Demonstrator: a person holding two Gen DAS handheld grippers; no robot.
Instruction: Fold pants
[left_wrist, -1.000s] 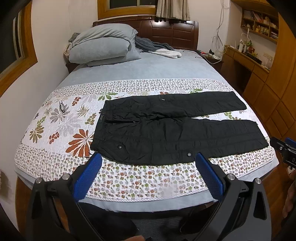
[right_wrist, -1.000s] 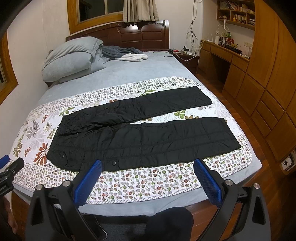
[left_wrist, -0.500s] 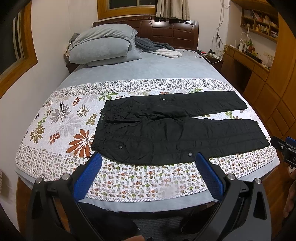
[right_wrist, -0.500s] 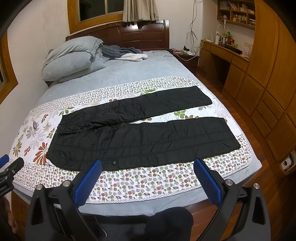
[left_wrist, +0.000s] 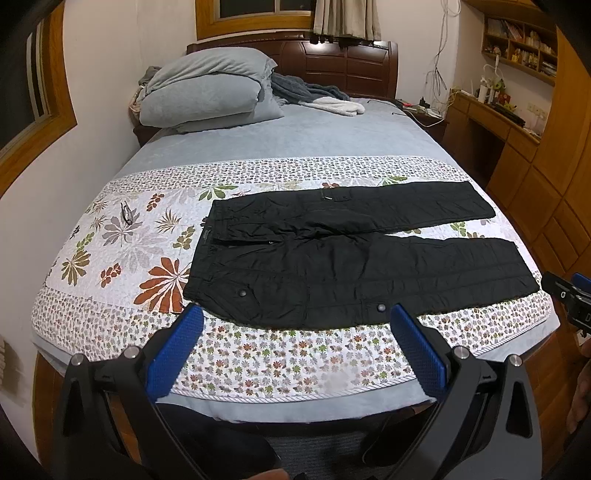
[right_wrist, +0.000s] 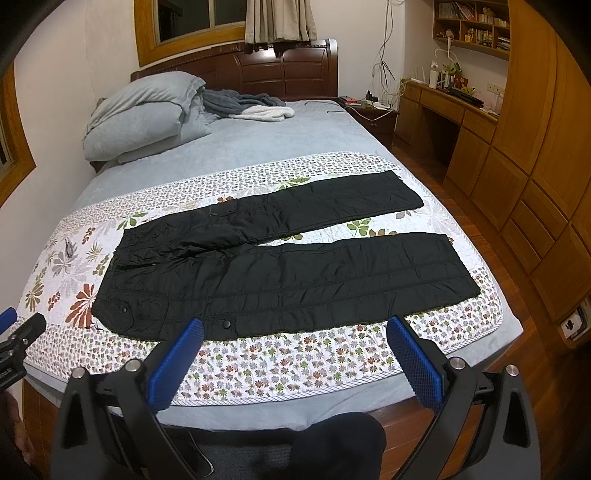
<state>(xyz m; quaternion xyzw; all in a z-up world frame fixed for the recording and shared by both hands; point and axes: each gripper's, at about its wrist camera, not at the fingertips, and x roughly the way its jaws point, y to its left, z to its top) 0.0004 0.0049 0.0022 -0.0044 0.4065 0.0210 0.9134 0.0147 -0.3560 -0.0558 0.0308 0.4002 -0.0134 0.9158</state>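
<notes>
Black quilted pants (left_wrist: 332, 251) (right_wrist: 280, 266) lie flat on the floral bedspread, waistband to the left and both legs spread apart toward the right. My left gripper (left_wrist: 295, 317) hovers open over the near edge of the bed, short of the pants' lower hem side. In its own view my right gripper (right_wrist: 295, 328) is likewise open with nothing between its blue pads, just short of the near leg. The right gripper's tip (left_wrist: 569, 295) shows at the right edge of the left wrist view. The left gripper's tip (right_wrist: 18, 332) shows at the left edge of the right wrist view.
The bed (left_wrist: 295, 136) carries grey pillows (left_wrist: 207, 92) and a bundled blanket (left_wrist: 314, 96) by the dark headboard. A wooden desk and cabinets (right_wrist: 517, 155) line the right wall, with wooden floor between. A wall runs close along the bed's left side.
Both views have barely shifted; the pants lie as before and both grippers stay open.
</notes>
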